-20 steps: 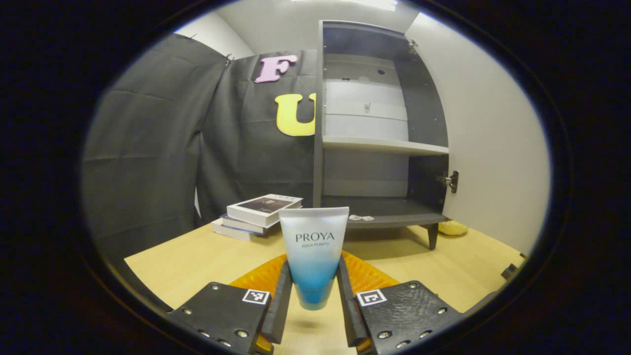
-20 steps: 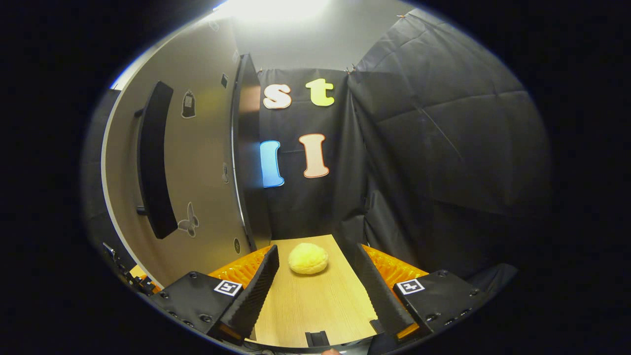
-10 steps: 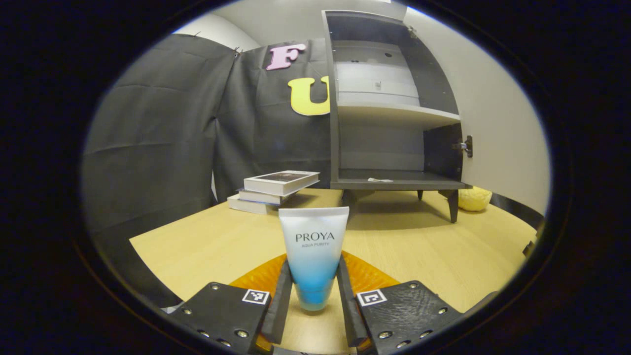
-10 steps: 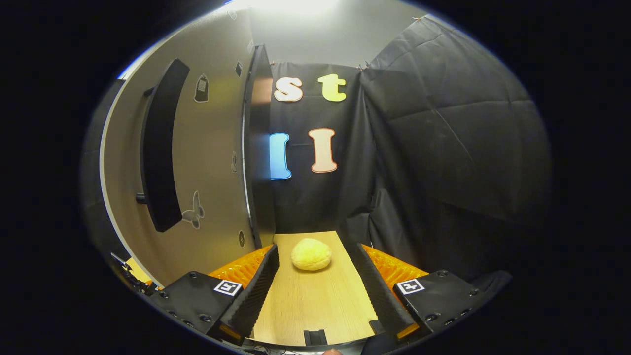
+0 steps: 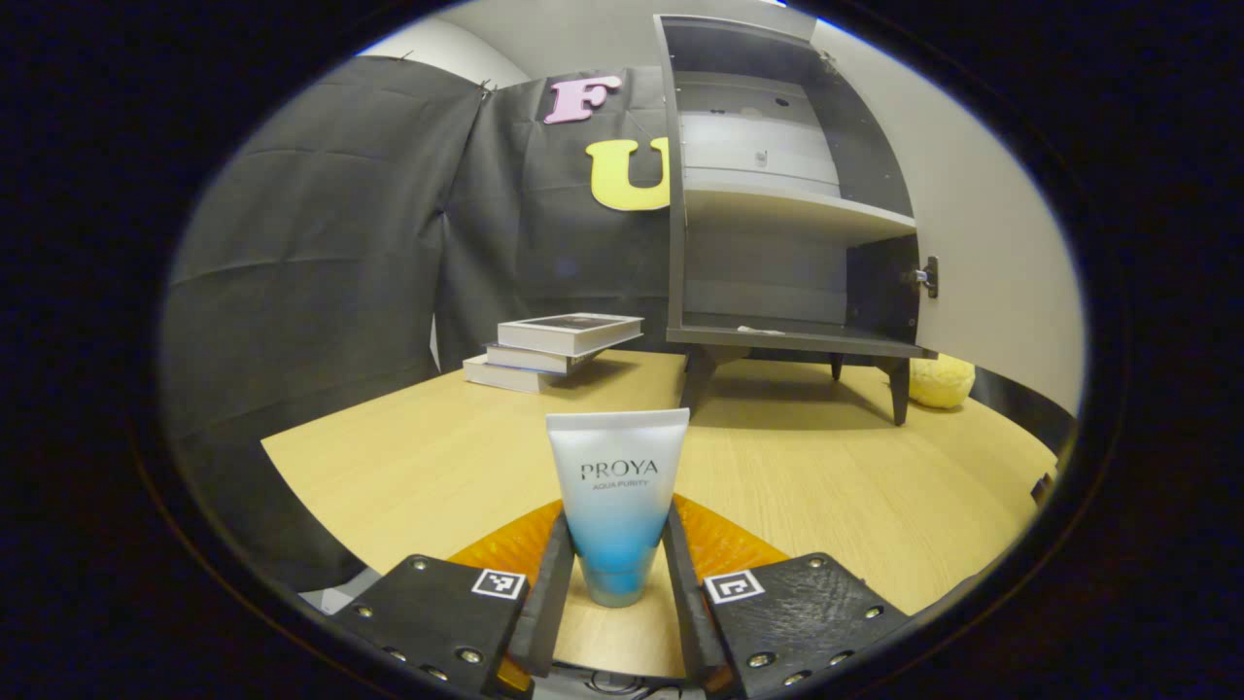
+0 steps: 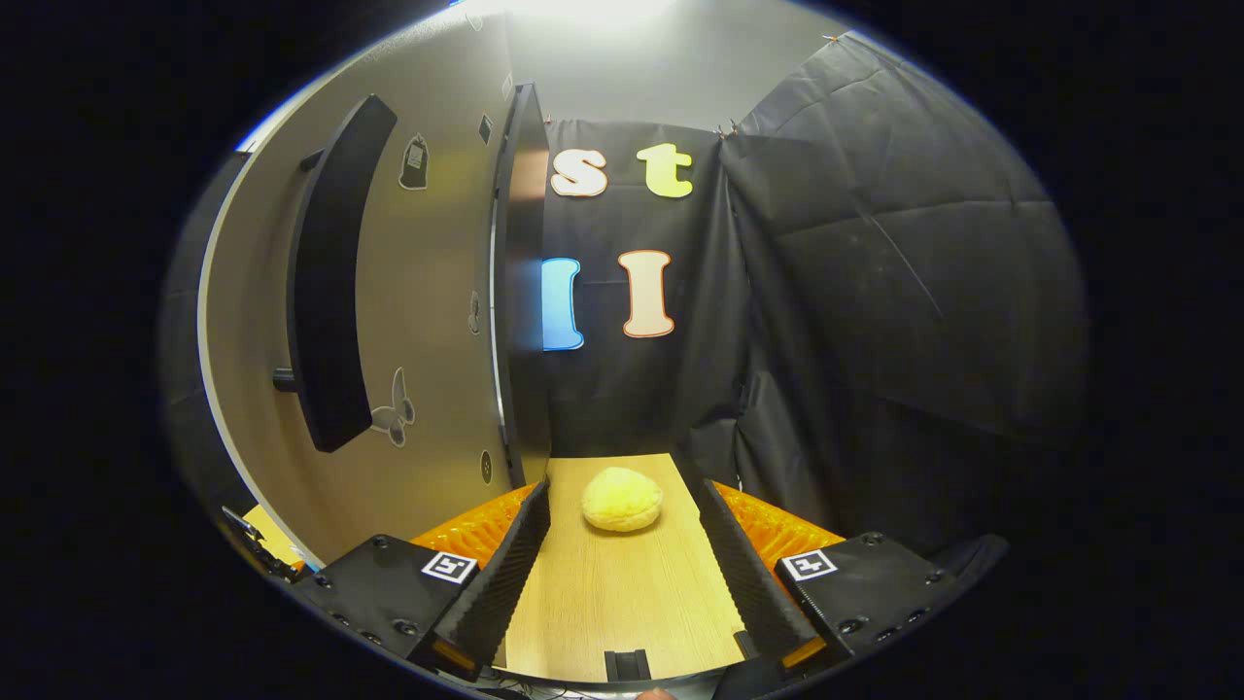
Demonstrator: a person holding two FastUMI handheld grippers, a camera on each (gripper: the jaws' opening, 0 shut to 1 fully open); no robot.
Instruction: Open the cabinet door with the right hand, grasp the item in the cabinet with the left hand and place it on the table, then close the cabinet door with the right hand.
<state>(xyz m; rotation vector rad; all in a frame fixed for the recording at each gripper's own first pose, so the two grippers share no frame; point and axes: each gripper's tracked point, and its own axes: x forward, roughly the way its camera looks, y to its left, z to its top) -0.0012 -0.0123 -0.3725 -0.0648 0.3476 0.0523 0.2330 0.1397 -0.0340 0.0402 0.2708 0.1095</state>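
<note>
The left claw (image 5: 615, 574) grips an upright cosmetic tube (image 5: 616, 501) between both fingers, low over the desk (image 5: 826, 486), the open cabinet (image 5: 777, 194) beyond. The right claw (image 6: 622, 574) gapes wide and holds nothing, cabinet door (image 6: 408, 321) to its left, a yellow sponge (image 6: 622, 498) ahead.

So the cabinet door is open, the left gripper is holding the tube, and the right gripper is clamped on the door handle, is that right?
Not quite. The right gripper is open and apart from the door handle, as the right gripper view shows. The rest holds: the cabinet door is open and the left gripper holds the tube.
</note>
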